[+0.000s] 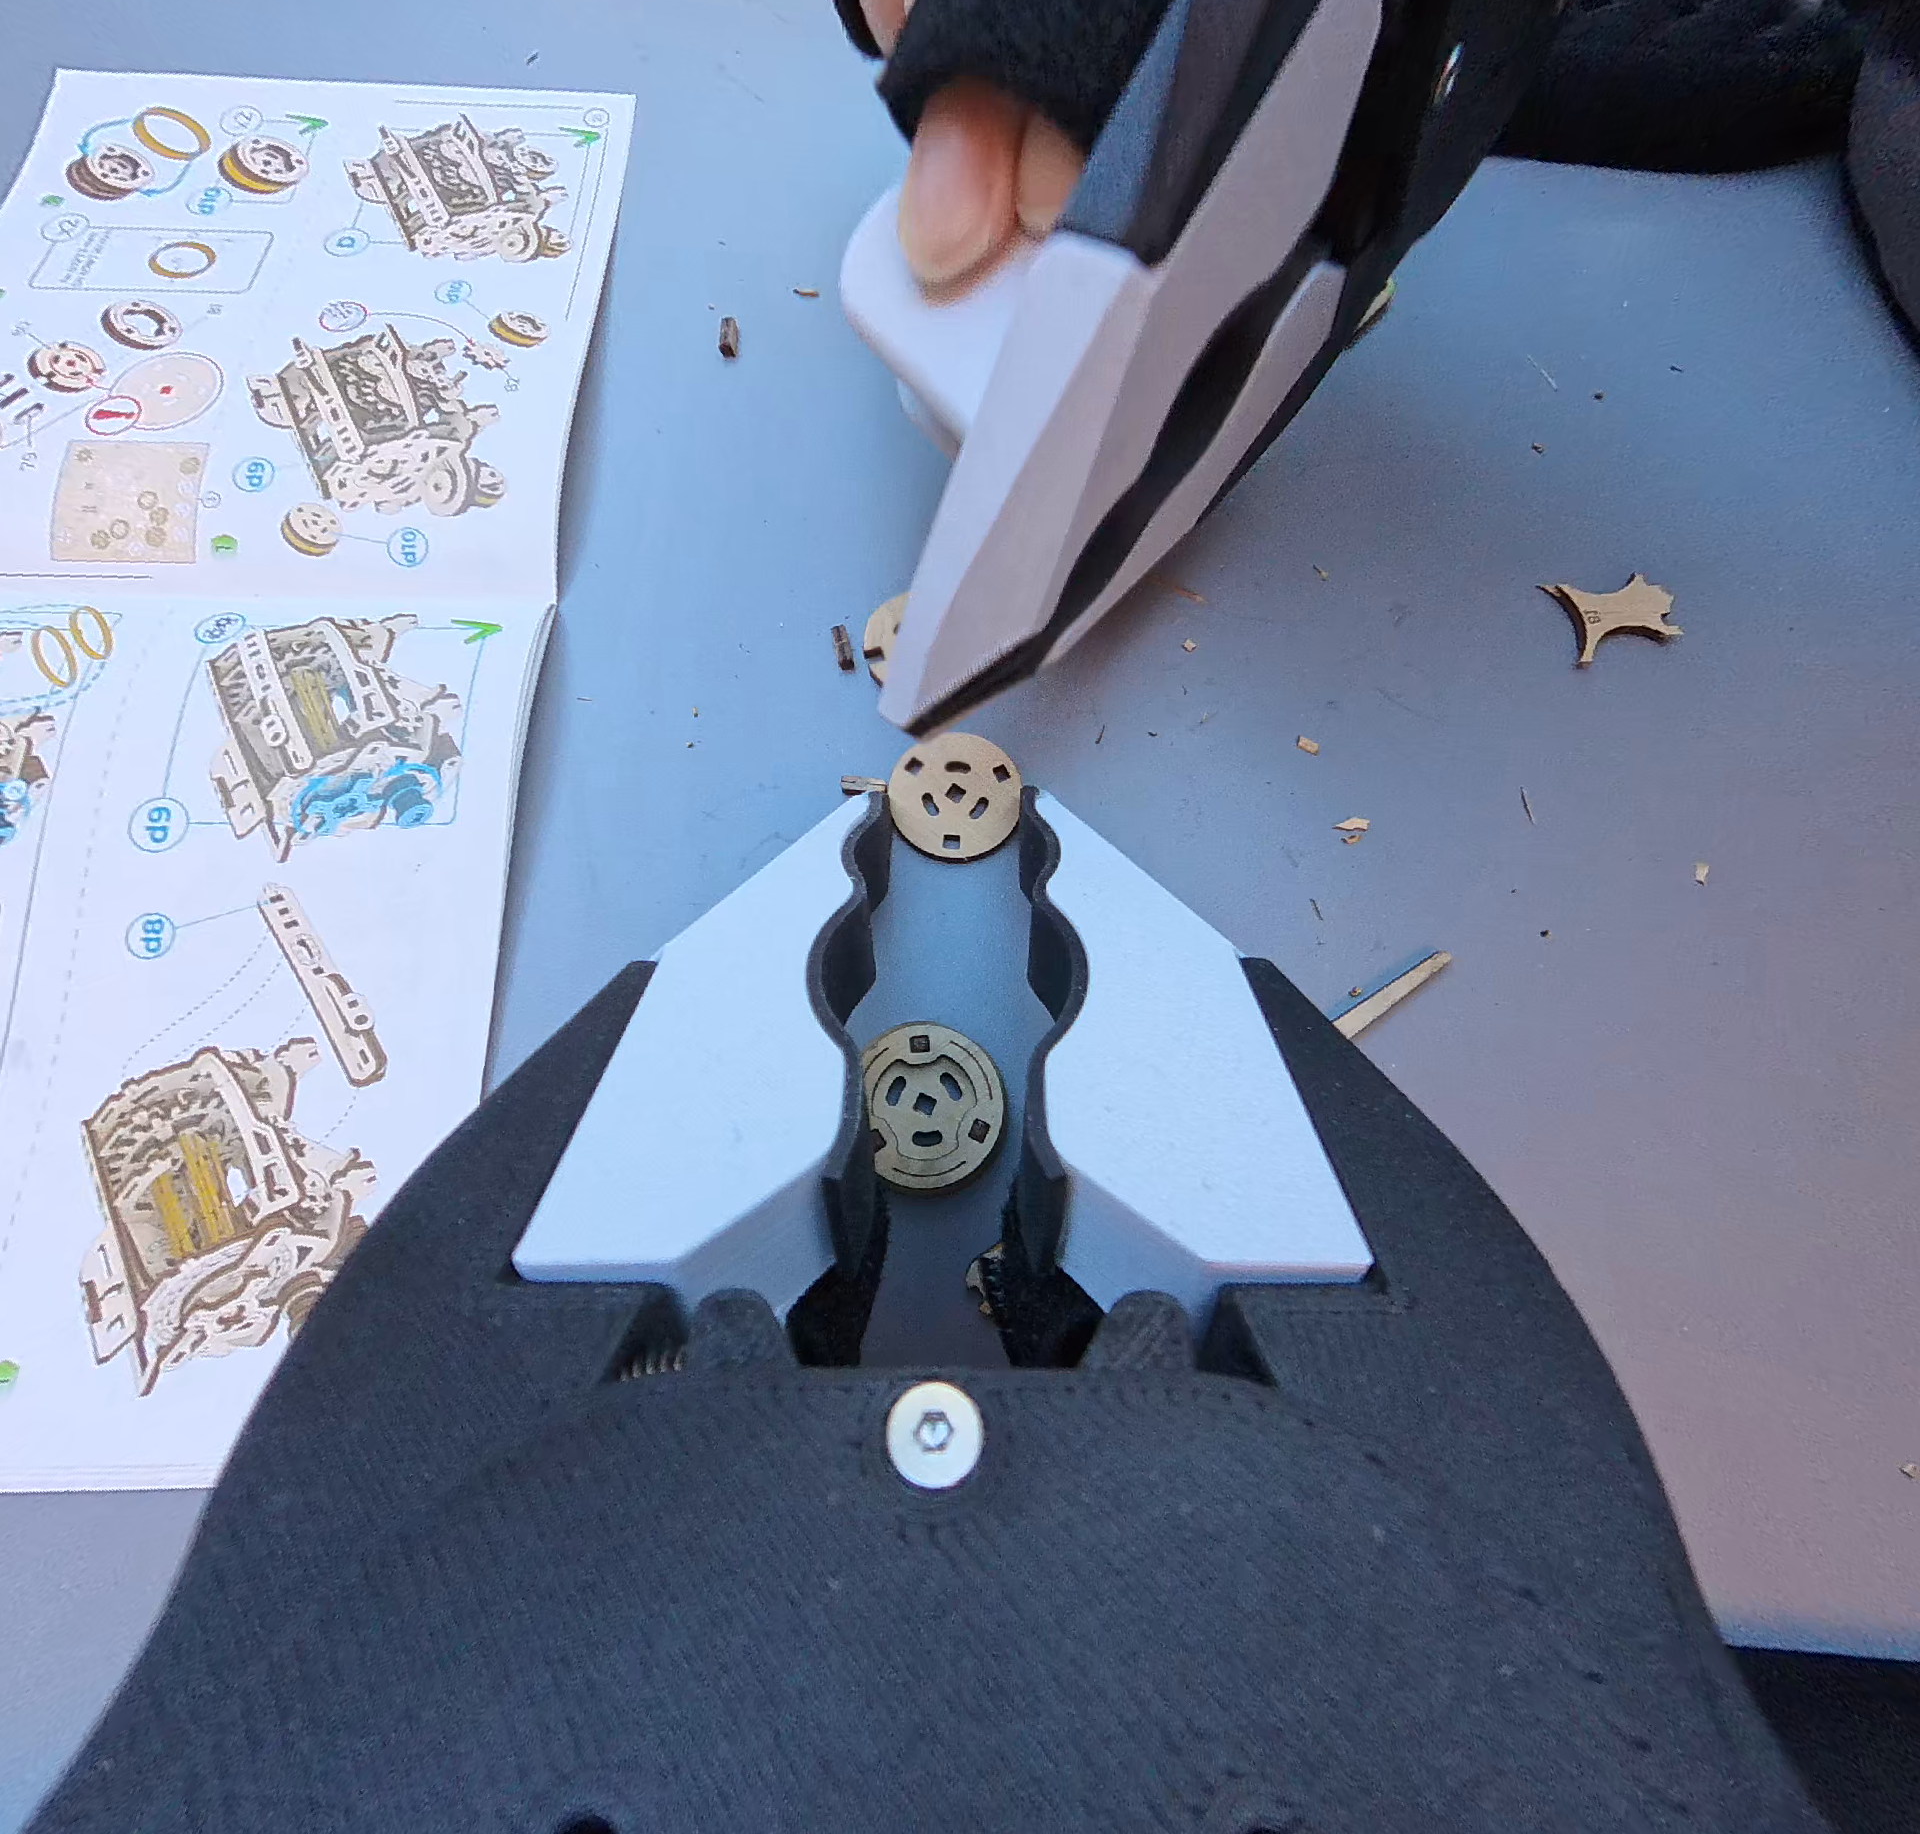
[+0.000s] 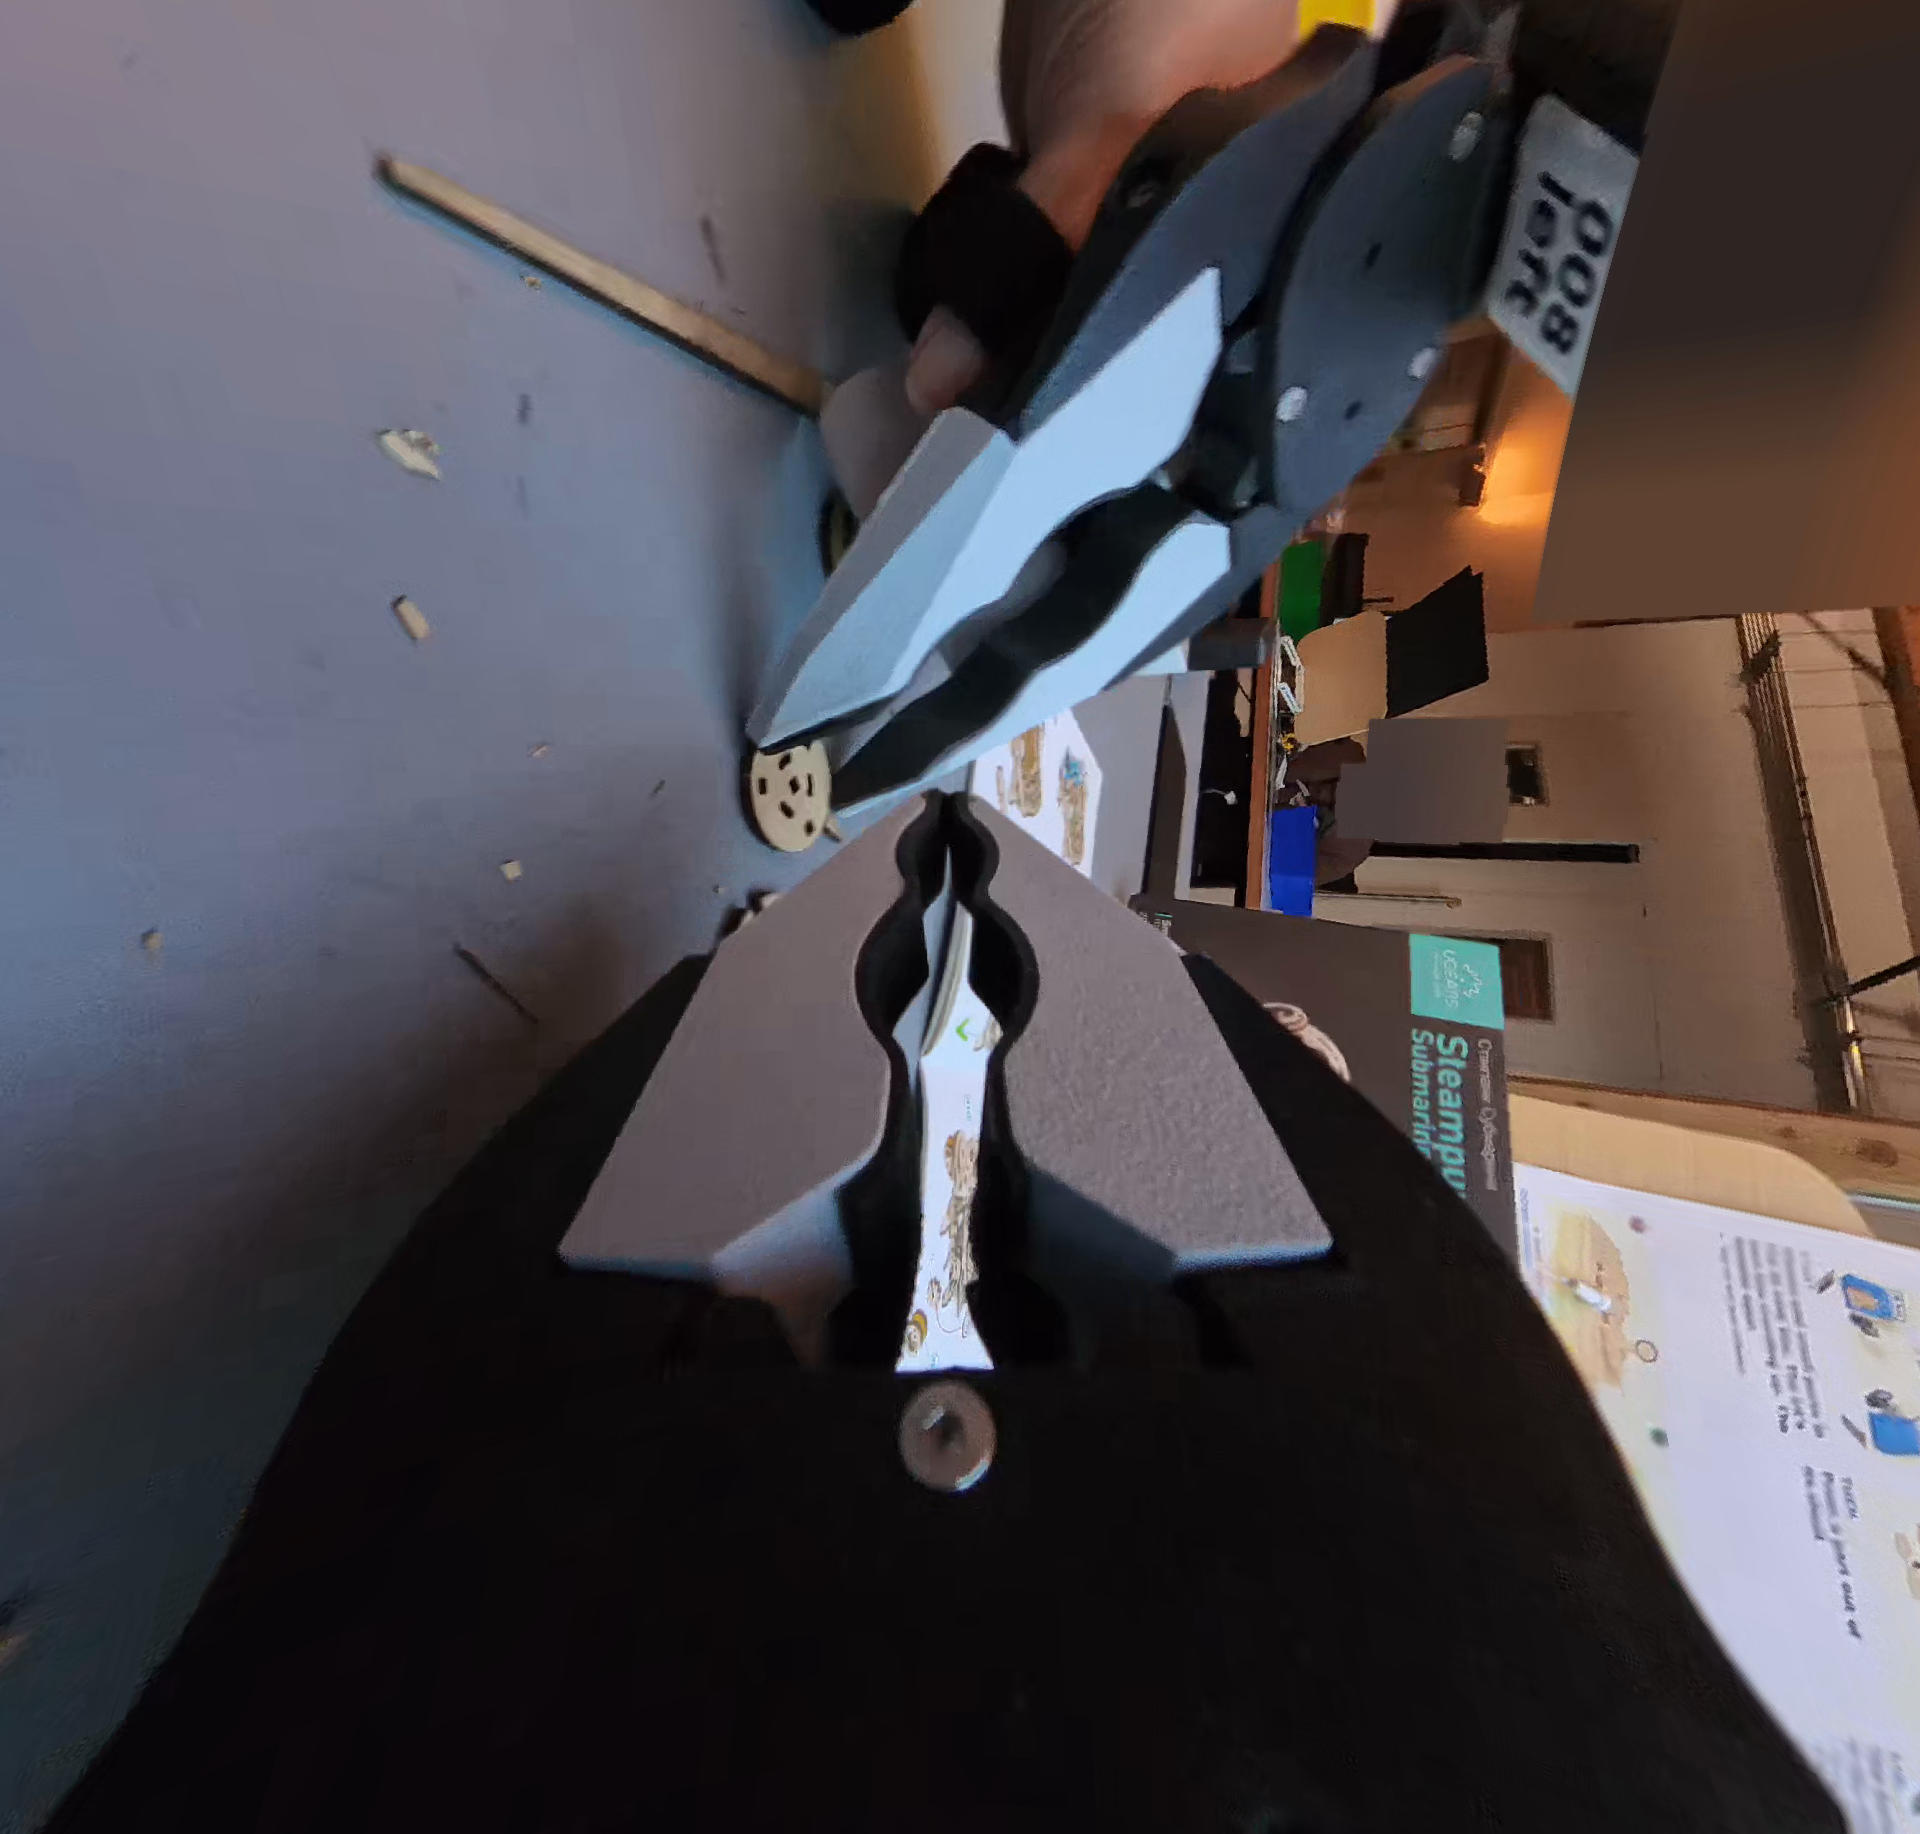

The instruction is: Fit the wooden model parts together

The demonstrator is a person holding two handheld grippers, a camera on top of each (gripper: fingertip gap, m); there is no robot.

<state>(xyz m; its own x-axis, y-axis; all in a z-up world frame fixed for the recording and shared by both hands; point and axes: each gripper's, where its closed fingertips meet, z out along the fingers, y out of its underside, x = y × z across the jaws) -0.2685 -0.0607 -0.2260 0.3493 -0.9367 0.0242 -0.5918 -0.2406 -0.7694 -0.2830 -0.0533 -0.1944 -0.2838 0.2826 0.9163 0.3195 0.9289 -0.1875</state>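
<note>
Risks flicking the plain disc, flat on the surface between the tips of the half-open left fingers (true grip impossible to tell), away from the nearer ringed disc if pushed off-centre by the closed, empty right fingers at its far edge.

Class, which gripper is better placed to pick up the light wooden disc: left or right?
Left. The left gripper straddles the light wooden disc; the right gripper hovers beside it, shut.
</note>
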